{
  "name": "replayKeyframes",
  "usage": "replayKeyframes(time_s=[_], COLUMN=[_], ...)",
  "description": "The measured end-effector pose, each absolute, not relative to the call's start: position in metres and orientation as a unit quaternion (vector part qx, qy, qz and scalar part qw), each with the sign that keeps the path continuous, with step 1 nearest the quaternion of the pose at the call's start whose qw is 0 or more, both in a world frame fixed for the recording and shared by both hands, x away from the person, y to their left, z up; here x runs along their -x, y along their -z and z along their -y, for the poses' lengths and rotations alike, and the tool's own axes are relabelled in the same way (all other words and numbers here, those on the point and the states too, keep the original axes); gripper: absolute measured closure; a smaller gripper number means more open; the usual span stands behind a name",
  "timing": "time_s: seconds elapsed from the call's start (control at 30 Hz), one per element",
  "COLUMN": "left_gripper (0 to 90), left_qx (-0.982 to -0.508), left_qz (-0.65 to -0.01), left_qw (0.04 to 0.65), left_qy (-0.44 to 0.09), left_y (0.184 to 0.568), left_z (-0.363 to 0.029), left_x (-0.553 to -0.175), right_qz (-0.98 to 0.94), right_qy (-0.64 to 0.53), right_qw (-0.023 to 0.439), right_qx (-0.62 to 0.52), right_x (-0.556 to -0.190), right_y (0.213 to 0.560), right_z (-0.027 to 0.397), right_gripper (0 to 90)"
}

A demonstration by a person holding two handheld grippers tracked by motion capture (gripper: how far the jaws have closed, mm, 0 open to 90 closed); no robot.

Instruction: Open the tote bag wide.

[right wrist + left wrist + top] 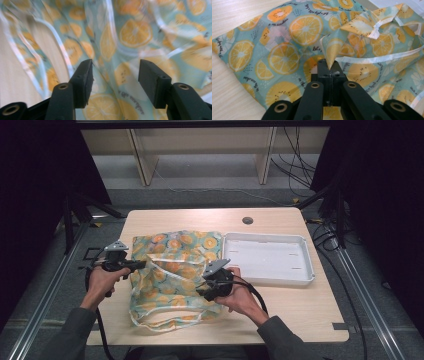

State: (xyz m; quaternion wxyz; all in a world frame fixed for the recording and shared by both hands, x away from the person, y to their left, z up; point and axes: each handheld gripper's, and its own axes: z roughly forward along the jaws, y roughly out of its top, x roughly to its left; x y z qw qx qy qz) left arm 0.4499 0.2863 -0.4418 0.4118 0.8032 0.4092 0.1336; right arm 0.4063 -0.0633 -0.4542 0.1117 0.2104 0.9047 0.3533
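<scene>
Between the two tools, on the wooden counter (300, 315), lay a crumpled fabric bag (172, 270) printed with orange slices on a pale teal ground. The left tool (141, 264) stood at the bag's left edge, its jaws pressed together and pinching a raised fold of the fabric; in the left gripper view the cloth rose to a peak out of the closed left tool (329, 67) and spread away ahead of it and to both sides. The right tool (202, 292) sat over the bag's near right part, jaws spread. In the right gripper view the bag (130, 37) lay just beyond and beneath the right tool (115, 72), with fabric showing through the gap between the jaws; no pad was seen pressing on it. Beyond the right tool, on its far side from the left tool, a white tray (305, 270) rested on the counter just beside the bag.

The right gripper view was blurred, so contact between cloth and pads could not be confirmed. From the high view the right tool's jaw tips were largely covered by the hand (240, 297). The bag's pale handle loop (165, 324) trailed toward the counter's near edge.
</scene>
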Motion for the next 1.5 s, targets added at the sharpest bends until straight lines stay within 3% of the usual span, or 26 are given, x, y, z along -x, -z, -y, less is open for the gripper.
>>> replayKeyframes(time_s=[0.1,0.27,0.4,0.53,0.63,0.73,0.8,0.87,0.97,1.2,1.33,1.5], left_gripper=[89.1,88.8,88.3,87.6,86.7,79.1,64.1,60.9,45.6,37.5,35.0,30.8], left_qx=[-0.805,-0.805,-0.805,-0.810,-0.807,-0.802,-0.805,-0.803,-0.803,-0.834,-0.848,-0.866], left_qz=[-0.411,-0.415,-0.418,-0.416,-0.419,-0.426,-0.430,-0.434,-0.428,-0.353,-0.332,-0.342], left_qw=[0.407,0.406,0.405,0.398,0.400,0.405,0.396,0.394,0.393,0.375,0.358,0.273], left_qy=[-0.131,-0.124,-0.116,-0.111,-0.113,-0.103,-0.102,-0.109,-0.132,-0.195,-0.207,-0.241], left_y=[0.444,0.448,0.452,0.456,0.457,0.457,0.454,0.447,0.427,0.390,0.402,0.429], left_z=[-0.287,-0.289,-0.292,-0.292,-0.294,-0.296,-0.298,-0.299,-0.300,-0.282,-0.262,-0.247], left_x=[-0.450,-0.450,-0.451,-0.451,-0.451,-0.450,-0.447,-0.441,-0.425,-0.380,-0.364,-0.362], right_qz=[-0.911,-0.919,-0.931,-0.937,-0.928,-0.920,-0.907,-0.905,-0.896,-0.887,-0.888,-0.885], right_qy=[-0.329,-0.298,-0.279,-0.272,-0.290,-0.327,-0.363,-0.372,-0.388,-0.407,-0.405,-0.411], right_qw=[0.141,0.140,0.161,0.134,0.111,0.099,0.078,0.074,0.070,0.065,0.063,0.065], right_qx=[-0.204,-0.217,-0.174,-0.172,-0.204,-0.190,-0.201,-0.194,-0.203,-0.209,-0.207,-0.207], right_x=[-0.410,-0.417,-0.425,-0.426,-0.421,-0.421,-0.418,-0.418,-0.417,-0.420,-0.420,-0.420], right_y=[0.466,0.480,0.491,0.494,0.489,0.473,0.458,0.454,0.446,0.440,0.437,0.437], right_z=[0.057,0.051,0.053,0.055,0.056,0.060,0.065,0.067,0.072,0.078,0.079,0.079], right_gripper=[39.1,45.0,69.3,90.0,90.0,90.0,90.0,90.0,90.0,90.0,90.0,90.0])
